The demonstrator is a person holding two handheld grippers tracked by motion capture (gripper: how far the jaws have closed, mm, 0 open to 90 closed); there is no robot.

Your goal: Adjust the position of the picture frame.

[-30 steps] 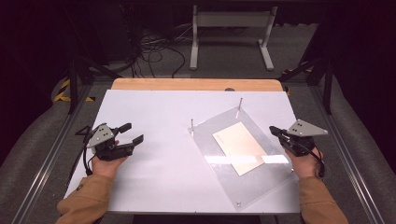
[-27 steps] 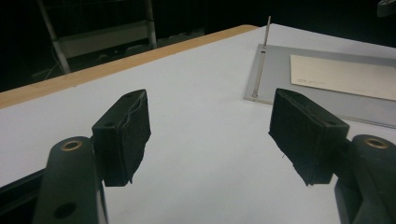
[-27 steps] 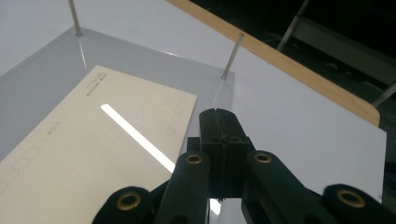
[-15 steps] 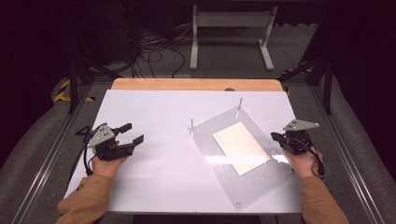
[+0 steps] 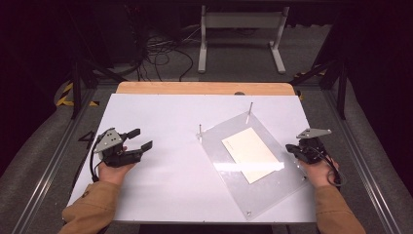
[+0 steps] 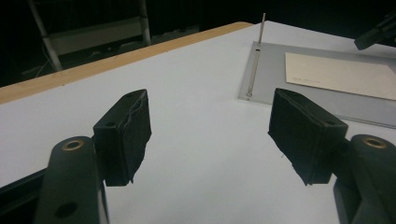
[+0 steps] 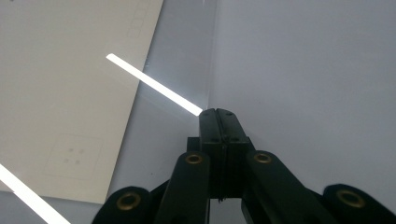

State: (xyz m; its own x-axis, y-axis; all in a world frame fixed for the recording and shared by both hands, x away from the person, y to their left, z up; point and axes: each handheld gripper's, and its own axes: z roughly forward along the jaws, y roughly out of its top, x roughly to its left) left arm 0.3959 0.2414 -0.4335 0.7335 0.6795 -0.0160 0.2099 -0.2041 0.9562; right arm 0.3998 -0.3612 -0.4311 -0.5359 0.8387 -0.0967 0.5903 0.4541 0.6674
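A clear acrylic plate (image 5: 263, 190) lies skewed on the right half of the white table (image 5: 165, 190), with a cream card (image 5: 251, 153) on its middle. Thin metal pins (image 5: 251, 106) stand at its far corners. My right gripper (image 5: 290, 148) is low at the plate's right edge, its jaws pressed together with nothing between them. In the right gripper view the shut tips (image 7: 217, 113) sit just over the plate's edge (image 7: 211, 70), with the card (image 7: 70, 93) to their left. My left gripper (image 5: 140, 138) hovers open over bare table at the left, and its pads (image 6: 123, 133) stand wide apart.
The left gripper view shows the plate (image 6: 266, 74), the card (image 6: 343, 74), one pin (image 6: 262, 28) and the other gripper's tip (image 6: 378, 32) beyond. A wooden strip (image 5: 204, 88) edges the table's far side. Cables and a metal stand (image 5: 241, 29) lie on the floor behind.
My right gripper has sunk and shifted a little towards the plate's right edge. The left gripper has stayed where it was.
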